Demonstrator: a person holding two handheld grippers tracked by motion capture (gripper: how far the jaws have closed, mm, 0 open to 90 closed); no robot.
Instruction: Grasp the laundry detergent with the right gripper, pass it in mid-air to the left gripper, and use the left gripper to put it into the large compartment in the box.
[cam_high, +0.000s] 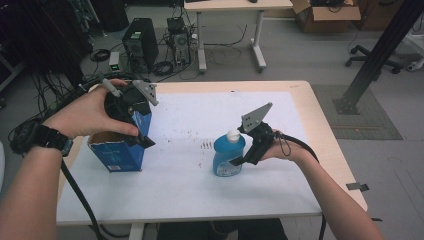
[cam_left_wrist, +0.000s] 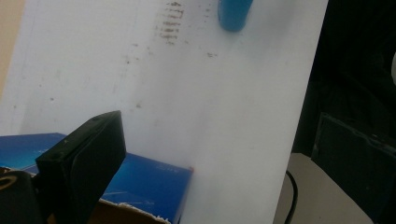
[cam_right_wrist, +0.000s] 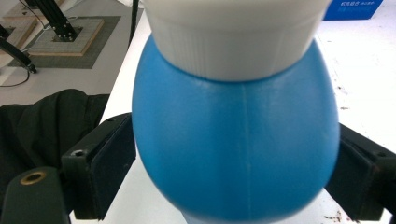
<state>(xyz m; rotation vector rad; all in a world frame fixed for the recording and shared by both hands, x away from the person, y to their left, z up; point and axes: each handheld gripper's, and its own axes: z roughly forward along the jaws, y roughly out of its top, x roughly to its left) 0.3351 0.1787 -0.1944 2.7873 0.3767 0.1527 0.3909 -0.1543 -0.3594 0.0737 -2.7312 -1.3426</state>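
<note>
High view: we see both hands at a table (cam_high: 300, 100) w/ a white sheet (cam_high: 200, 180) over it.
Bottle: blue bottle (cam_high: 228, 159) w/ white cap (cam_high: 232, 135), upright on the sheet, right of centre.
Right gripper: right gripper (cam_high: 239, 159) sits at the bottle's right side, jaws either side of the body. In the right gripper view we see the bottle (cam_right_wrist: 236, 149) between both black jaws, pads at or right by its flanks; we can't tell if they press. Jaws stand fairly wide, bottle-width apart.
Box: blue carton (cam_high: 120, 150), open top, stands near the sheet's left edge, well apart from the bottle.
Left gripper: left gripper (cam_high: 137, 131) is over the carton's top, one jaw on the outside of its right wall. In the left gripper view we see one black jaw against the blue carton (cam_left_wrist: 144, 182) wall, torn cardboard edge just below; 2nd jaw hidden, so we can't tell how far open it is or if it grips.
Sheet: dark specks betw. carton & bottle.
Floor: PC tower (cam_high: 140, 45) & cables beyond the table.
</note>
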